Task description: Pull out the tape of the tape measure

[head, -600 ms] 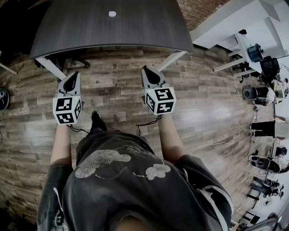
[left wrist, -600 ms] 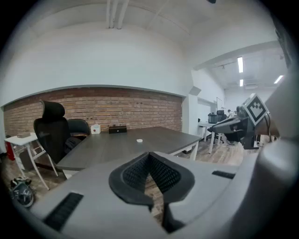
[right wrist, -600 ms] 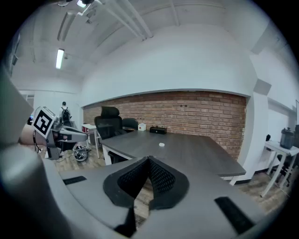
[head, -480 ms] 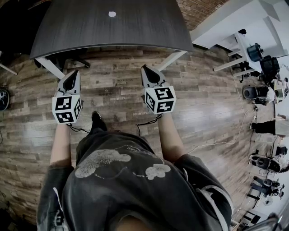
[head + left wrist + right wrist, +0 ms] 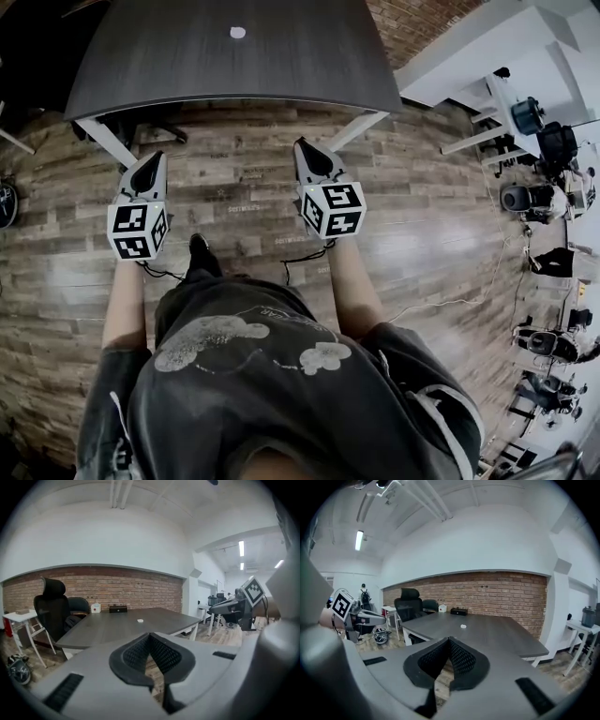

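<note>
Nothing was done yet. My left gripper [image 5: 150,159] and right gripper [image 5: 305,148] were both pressed together and empty, short of the desk's [image 5: 234,80] near edge. The tape measure [image 5: 237,33] — I took the small white thing near the far edge for it — lay untouched, its tape not pulled.

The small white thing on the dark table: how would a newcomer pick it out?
Find the big dark table by the brick wall. Alone on its bare middle lies a small white object, round and low, unlike the black box and white box standing at the wall end.
</note>
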A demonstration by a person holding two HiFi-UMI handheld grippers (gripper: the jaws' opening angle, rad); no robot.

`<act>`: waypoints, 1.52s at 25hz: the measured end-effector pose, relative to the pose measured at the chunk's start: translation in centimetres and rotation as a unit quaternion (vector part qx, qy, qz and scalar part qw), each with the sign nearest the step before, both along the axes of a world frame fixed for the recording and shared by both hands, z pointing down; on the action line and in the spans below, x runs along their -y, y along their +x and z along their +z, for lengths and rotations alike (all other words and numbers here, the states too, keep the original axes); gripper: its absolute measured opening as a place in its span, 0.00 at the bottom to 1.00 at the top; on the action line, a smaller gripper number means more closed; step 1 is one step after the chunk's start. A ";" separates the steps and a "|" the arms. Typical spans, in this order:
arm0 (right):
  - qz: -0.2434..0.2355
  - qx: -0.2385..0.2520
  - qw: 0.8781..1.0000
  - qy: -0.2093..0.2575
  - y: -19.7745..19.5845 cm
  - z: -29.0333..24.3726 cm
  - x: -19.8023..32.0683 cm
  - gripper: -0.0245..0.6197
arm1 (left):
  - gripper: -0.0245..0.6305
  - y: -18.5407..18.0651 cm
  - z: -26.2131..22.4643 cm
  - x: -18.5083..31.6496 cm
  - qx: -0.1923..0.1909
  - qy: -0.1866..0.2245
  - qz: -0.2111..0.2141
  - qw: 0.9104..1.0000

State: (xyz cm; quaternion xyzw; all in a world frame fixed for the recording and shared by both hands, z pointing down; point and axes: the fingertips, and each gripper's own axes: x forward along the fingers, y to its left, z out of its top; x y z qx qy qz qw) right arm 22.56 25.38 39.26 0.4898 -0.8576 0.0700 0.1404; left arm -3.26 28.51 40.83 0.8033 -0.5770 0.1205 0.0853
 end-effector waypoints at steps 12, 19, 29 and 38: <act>0.002 0.042 0.999 -0.014 -5.5 0.2 7.5 0.46 | 0.44 -4.6 -0.8 7.1 -0.007 0.012 0.050 0.999; 0.034 0.036 0.998 -0.032 -8.9 1.4 10.3 0.52 | 0.58 -7.6 0.7 10.2 -0.037 -0.010 0.077 0.996; 0.058 0.043 0.996 -0.059 -7.7 3.6 14.0 0.52 | 0.59 -7.1 2.0 14.4 -0.040 -0.029 0.086 0.995; 0.024 0.051 0.995 -0.083 -7.9 6.2 25.8 0.52 | 0.59 -6.6 3.0 22.8 -0.029 -0.051 0.064 0.996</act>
